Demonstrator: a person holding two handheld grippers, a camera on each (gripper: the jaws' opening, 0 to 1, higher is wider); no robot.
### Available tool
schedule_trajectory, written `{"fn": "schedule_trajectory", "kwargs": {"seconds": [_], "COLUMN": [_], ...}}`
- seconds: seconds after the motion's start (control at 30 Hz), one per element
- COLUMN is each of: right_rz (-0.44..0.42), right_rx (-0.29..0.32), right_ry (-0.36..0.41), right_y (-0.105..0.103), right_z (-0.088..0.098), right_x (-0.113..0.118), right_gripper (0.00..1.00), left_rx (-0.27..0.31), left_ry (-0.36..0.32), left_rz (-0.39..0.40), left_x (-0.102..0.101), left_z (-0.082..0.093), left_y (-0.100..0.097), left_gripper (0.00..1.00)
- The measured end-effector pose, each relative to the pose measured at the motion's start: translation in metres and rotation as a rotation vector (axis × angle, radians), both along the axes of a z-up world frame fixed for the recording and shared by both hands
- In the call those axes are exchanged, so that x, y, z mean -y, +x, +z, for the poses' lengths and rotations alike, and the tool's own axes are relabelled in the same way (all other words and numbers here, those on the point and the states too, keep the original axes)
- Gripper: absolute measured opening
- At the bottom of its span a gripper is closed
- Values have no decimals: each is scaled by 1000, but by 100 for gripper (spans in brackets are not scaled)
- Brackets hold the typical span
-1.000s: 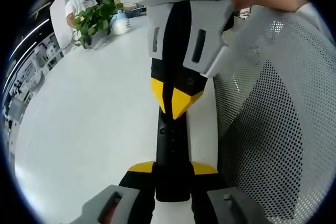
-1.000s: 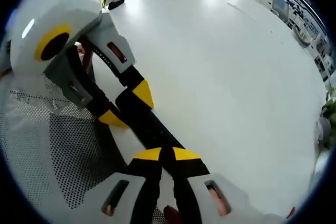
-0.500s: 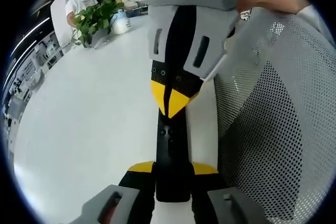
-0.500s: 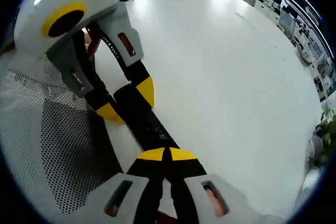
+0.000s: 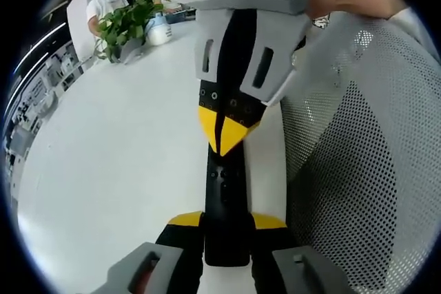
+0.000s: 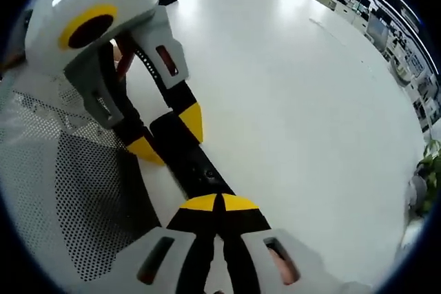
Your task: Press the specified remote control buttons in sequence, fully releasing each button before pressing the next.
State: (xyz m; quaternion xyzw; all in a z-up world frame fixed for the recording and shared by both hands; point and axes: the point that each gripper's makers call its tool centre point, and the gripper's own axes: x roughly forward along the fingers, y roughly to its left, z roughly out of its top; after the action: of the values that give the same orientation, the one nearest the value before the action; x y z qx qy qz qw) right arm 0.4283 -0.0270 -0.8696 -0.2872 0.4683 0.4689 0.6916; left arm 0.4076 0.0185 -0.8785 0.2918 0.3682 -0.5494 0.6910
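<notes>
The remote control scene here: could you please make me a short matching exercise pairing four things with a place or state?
Things:
1. remote control
2. right gripper
3. potted plant
4. perforated white chair back

Places or states:
A. at the table's far edge
B. beside the table, off its edge
C. clamped between the left gripper's jaws
D. jaws shut, tips meeting over the remote

Pairs: 1-C, 2-D, 3-A, 4-B
</notes>
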Motion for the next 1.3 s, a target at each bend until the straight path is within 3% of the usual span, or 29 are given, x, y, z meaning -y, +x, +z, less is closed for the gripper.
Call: {"fn": "schedule_trajectory", "kwargs": {"seconds": [0.03,0.23,0.43,0.9,1.07,1.3], "right_rz": [-48,-36,-66,-29,-58,-191], "right_rx": [-15,-19,-80,-72,-86,-169], "right_ry": [6,-14,-3,-8,1,16], "right_y": [0,0,-5,-7,-7,-5], "right_z": [0,0,1,-1,0,0], "right_x": [0,0,1,0,0,0], "right_gripper": [0,0,0,0,0,0], "left_rx": [0,-3,-2,-2,0,-2], "left_ry": [0,-4,-5,-1,0,2], "left_rz": [2,16,16,6,3,1], "left_x": [0,0,0,1,1,1], "left_z": [0,0,0,-1,-1,0], "left_y": [0,0,0,1,1,1], "left_gripper": [25,25,25,25,25,24]}}
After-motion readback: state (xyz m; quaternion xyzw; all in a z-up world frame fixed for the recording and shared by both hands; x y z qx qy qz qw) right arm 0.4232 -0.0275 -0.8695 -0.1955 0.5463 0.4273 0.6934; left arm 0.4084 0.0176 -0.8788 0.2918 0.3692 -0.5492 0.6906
